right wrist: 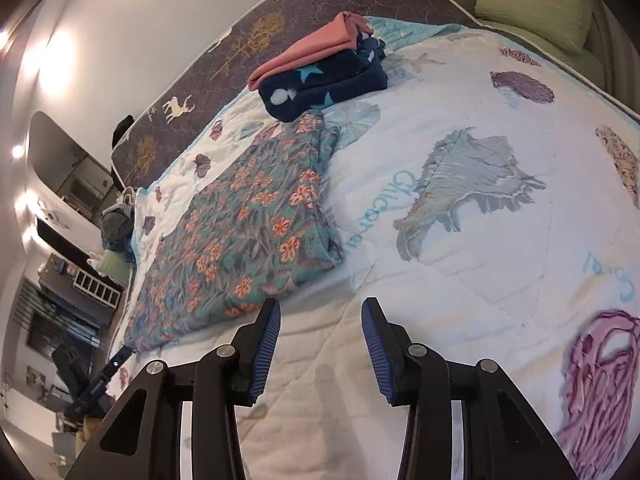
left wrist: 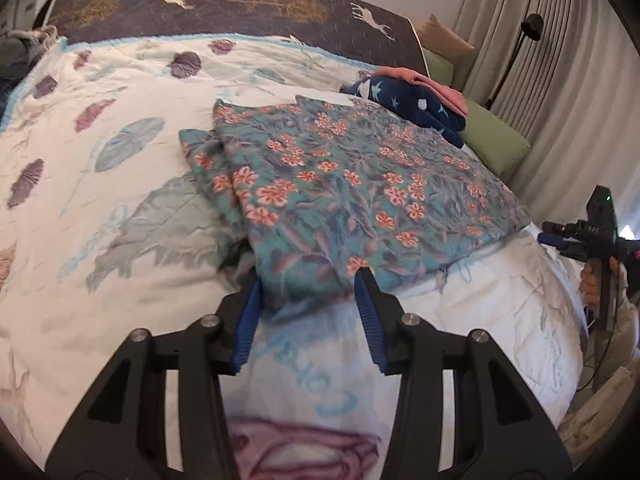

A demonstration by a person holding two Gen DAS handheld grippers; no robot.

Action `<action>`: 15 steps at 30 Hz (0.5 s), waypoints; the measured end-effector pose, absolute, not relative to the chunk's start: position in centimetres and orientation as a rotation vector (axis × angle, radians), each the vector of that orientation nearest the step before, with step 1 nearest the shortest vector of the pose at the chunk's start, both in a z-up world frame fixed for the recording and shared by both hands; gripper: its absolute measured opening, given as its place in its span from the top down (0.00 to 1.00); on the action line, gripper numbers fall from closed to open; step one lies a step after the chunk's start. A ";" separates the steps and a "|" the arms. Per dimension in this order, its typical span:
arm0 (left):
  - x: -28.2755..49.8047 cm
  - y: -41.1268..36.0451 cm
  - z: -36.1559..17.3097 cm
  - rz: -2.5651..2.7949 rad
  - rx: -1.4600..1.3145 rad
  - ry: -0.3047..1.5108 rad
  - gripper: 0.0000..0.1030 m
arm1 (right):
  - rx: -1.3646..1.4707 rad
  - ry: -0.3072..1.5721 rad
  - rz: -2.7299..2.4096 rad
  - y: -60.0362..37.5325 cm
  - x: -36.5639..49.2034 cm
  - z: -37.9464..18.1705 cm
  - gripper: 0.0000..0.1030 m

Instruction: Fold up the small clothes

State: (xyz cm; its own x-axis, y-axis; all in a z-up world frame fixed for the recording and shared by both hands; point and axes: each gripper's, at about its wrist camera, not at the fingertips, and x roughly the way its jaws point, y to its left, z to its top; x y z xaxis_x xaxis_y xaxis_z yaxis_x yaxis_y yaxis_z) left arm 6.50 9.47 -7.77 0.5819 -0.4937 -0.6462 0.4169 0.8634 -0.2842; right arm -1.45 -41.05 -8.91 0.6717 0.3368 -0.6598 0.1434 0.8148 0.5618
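A teal floral garment point(left wrist: 360, 184) point(right wrist: 240, 232) lies folded flat on the white shell-print quilt point(left wrist: 120, 208) point(right wrist: 460, 280). My left gripper point(left wrist: 309, 276) is open at the garment's near corner; the cloth edge lies between the blue pads point(left wrist: 248, 320), which do not press on it. My right gripper point(right wrist: 322, 302) is open over bare quilt, just right of the garment's other near corner, with nothing between its fingers. Behind the garment sits a folded stack: a navy star-print piece point(left wrist: 412, 104) point(right wrist: 324, 84) with a pink piece point(left wrist: 424, 80) point(right wrist: 316, 48) on top.
Green pillows point(left wrist: 492, 144) point(right wrist: 532, 4) line the bed's edge by a grey curtain point(left wrist: 540, 80) and a floor lamp point(left wrist: 530, 28). A deer-print mattress cover point(left wrist: 240, 8) shows at the far end. A pile of unfolded clothes point(right wrist: 118, 224) lies at the bed's far corner.
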 end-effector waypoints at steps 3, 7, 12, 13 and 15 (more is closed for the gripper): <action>6.4 10.3 -6.7 -0.594 -0.142 0.765 0.89 | 0.640 0.860 0.117 -41.1 -0.9 -9.8 0.58; 5.6 11.2 -5.7 -0.662 -0.062 0.758 0.91 | 0.649 0.856 0.121 -41.3 -0.8 -10.0 0.58; 6.7 11.3 -8.1 -0.679 -0.057 0.876 0.90 | 0.645 0.850 0.101 -41.7 -0.5 -9.8 0.58; 6.4 11.2 -8.0 -0.673 -0.056 0.867 0.89 | 0.642 0.851 0.101 -41.7 -0.4 -9.7 0.58; 6.0 11.1 -7.6 -0.665 -0.060 0.857 0.84 | 0.626 0.851 0.104 -41.7 -0.5 -9.6 0.58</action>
State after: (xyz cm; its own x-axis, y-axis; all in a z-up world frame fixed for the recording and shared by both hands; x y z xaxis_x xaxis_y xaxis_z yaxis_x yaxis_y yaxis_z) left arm 5.96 11.12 -7.61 0.4671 -0.5649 -0.6803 0.5187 0.7981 -0.3066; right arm -0.46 -41.65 -9.60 0.6658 0.3276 -0.6703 0.1570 0.8168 0.5552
